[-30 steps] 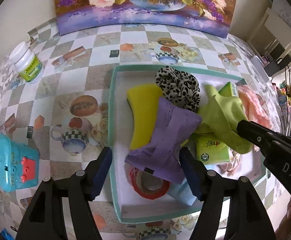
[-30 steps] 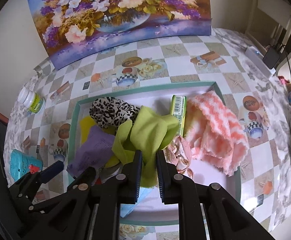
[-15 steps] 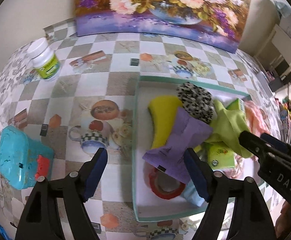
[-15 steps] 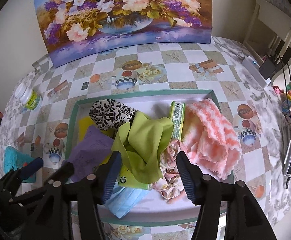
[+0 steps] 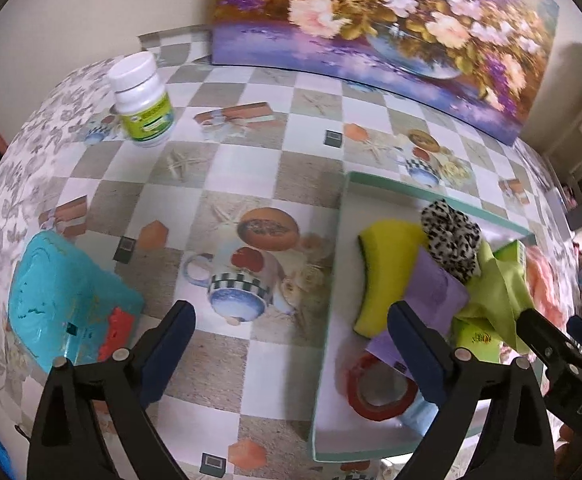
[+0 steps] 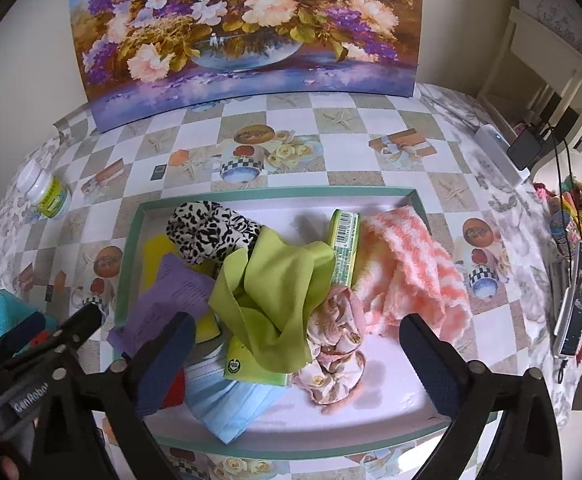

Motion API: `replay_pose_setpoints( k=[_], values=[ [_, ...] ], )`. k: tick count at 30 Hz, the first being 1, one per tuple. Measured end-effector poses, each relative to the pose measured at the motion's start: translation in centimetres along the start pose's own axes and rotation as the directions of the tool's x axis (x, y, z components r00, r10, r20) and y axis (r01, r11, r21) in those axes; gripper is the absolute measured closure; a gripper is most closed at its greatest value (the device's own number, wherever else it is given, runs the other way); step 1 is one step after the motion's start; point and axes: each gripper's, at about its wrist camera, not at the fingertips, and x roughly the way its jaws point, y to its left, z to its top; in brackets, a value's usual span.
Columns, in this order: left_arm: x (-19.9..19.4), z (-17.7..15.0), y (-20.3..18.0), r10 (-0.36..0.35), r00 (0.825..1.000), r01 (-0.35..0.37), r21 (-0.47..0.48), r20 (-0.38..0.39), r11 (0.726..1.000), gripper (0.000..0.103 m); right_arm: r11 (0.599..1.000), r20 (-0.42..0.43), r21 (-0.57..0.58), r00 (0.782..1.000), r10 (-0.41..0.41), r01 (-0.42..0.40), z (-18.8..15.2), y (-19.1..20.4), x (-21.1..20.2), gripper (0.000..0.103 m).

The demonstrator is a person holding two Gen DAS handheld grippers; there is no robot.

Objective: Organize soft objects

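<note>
Both tools have changed since a second ago: the right tool (image 6: 295, 356), then pinched nearly shut over the green cloth (image 6: 279, 300), now stands wide apart and holds nothing, and the left tool (image 5: 291, 344), also wide and holding nothing, has swung left, so its view now takes in more bare worktop (image 5: 251, 168) and less of the tray (image 6: 275, 194). The green cloth lies crumpled in the middle of the teal-rimmed tray, draped over a green packet (image 6: 259, 372), with no clear long axis; one fold trails toward the near edge. To its right an orange-and-white fuzzy cloth (image 6: 411, 276) runs diagonally from the far middle toward the near right. A leopard-print scrunchie (image 6: 207, 232) sits far left in the tray, a purple packet (image 6: 167, 300) and yellow sponge (image 5: 387, 268) near left, a floral scrunchie (image 6: 335, 360) and a blue face mask (image 6: 227, 404) at the near edge. A red tape roll (image 5: 379, 388) lies in the tray's near left corner. By my reading, the sorting is between grasps: a release looks just done, and the next move calls for picking one soft item, lowering a tool over it and closing on a raised fold, without catching neighbouring fabric.
</note>
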Motion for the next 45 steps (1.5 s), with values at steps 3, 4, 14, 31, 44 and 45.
replay_pose_setpoints(
  k=[3, 4, 14, 31, 44, 45],
  values=[
    [-0.3, 0.0, 0.4, 0.016, 1.0, -0.016, -0.002, 0.011, 1.0, 0.006, 1.0, 0.001, -0.008, 1.0, -0.01, 0.01, -0.1, 0.2, -0.1, 0.0],
    [-0.4, 0.0, 0.4, 0.024, 1.0, -0.024, 0.003, 0.016, 1.0, 0.006, 1.0, 0.003, -0.012, 1.0, -0.013, 0.013, -0.2, 0.2, -0.2, 0.0],
    [-2.9, -1.2, 1.1, 0.065, 0.996, -0.069, 0.071, 0.061, 0.995, 0.006, 0.999, 0.023, -0.036, 1.0, -0.017, 0.018, -1.7, 1.1, -1.5, 0.0],
    [-6.0, -6.1, 2.8, 0.201, 0.973, -0.21, 0.071, 0.116, 0.975, 0.006, 0.997, 0.05, -0.073, 0.999, -0.003, 0.006, -6.0, 2.1, -3.7, 0.0],
    [-7.7, -7.3, 4.4, 0.215, 0.969, -0.216, -0.004, 0.117, 0.976, 0.006, 0.995, 0.075, -0.095, 0.997, -0.006, 0.013, -8.1, 2.6, -4.8, 0.0],
    [-7.7, -7.4, 4.6, 0.221, 0.969, -0.221, -0.014, 0.112, 0.975, 0.006, 0.995, 0.08, -0.098, 0.997, -0.005, 0.013, -8.2, 2.6, -4.9, 0.0]
  ],
)
